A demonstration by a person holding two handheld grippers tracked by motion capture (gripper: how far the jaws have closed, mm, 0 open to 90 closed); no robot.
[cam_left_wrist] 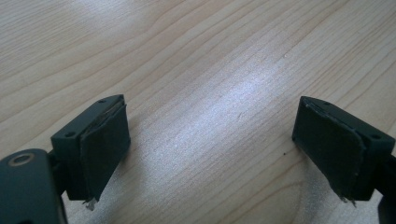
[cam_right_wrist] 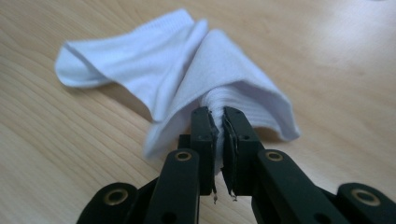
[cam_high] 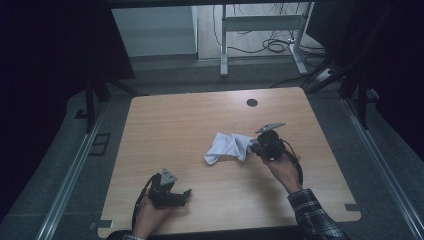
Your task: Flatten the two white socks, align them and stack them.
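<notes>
1. White cloth [cam_high: 227, 146]: one piece, soft fine-ribbed fabric, crumpled into loose folds with a rounded lobe at its near-left end. It lies on the wooden table [cam_high: 175, 130], slightly right of the table's centre.
2. Your right gripper [cam_right_wrist: 219, 122] has its two black jaws pressed together on a bunched edge of the cloth; the fabric fans out from the pinch in two folded wings. In the high view this gripper [cam_high: 254, 145] sits at the cloth's right end, with your right hand [cam_high: 282, 167] behind it and a plaid sleeve [cam_high: 315, 215] nearer the table's front edge.
3. Your left gripper [cam_high: 187, 192] rests well apart from the cloth, toward the table's front-left. Its jaws are spread wide, with bare wood grain between them; the flat dark pads [cam_left_wrist: 103, 149] are frayed at the edges.
4. Table: light wood-grain top, rounded corners, one round dark hole [cam_high: 252, 102] beyond the cloth near the far edge.
5. Surroundings beyond the table: a grey metal frame [cam_high: 260, 30] and loose cables [cam_high: 272, 45] on the floor.
</notes>
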